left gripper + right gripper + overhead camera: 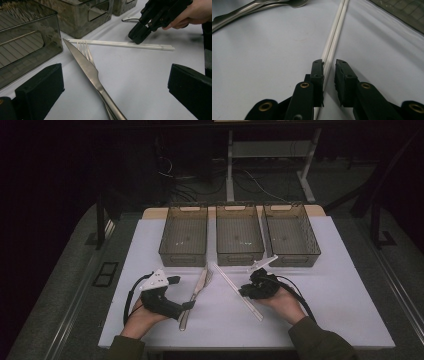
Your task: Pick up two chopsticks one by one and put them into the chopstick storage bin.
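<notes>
A pair of white chopsticks lies side by side, slanting across the middle of the white table. My right gripper is lowered over them, its jaws narrowly apart. The left pad lies against the sticks and a small gap shows at the right pad. A steel knife lies over a fork left of centre. My left gripper rests beside them, jaws wide apart, the knife handle running between them untouched.
Three smoky plastic bins stand in a row along the table's far side. A pale spoon lies in front of the middle and right bins. Bare white tabletop stretches to the right.
</notes>
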The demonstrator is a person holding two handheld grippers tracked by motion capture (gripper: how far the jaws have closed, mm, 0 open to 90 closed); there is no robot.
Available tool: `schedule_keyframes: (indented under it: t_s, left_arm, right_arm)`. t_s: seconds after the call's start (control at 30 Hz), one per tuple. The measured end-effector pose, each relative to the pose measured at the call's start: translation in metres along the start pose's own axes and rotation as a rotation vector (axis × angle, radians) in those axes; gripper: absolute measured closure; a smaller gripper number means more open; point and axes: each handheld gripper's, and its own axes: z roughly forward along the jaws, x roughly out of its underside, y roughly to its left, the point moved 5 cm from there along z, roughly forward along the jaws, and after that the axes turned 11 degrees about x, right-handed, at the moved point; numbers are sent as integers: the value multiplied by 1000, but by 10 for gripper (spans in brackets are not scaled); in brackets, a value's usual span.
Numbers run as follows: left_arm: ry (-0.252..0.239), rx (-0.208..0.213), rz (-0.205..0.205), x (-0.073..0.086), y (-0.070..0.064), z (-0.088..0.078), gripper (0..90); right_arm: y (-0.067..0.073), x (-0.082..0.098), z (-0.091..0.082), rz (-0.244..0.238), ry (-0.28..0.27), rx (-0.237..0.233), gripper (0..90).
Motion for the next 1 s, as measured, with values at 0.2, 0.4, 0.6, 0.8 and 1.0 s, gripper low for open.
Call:
schedule_keyframes:
  t_s: [0.2,0.4,0.6,0.8,1.0]
  left_arm:
    - [0,1,2,0,0,0,0]
    - [0,1,2,0,0,0,0]
    - [2,0,1,0,0,0,0]
    - [4,1,2,0,-1,1,0]
    - [4,3,2,-1,-1,1,0]
  right_arm:
    - [2,1,2,-7,9,7,766]
    - [3,2,2,-11,14,19,777]
    - [7,2,3,-34,20,65,782]
    - [10,1,3,-52,38,103,790]
    - [9,-3,4,-25,81,99,800]
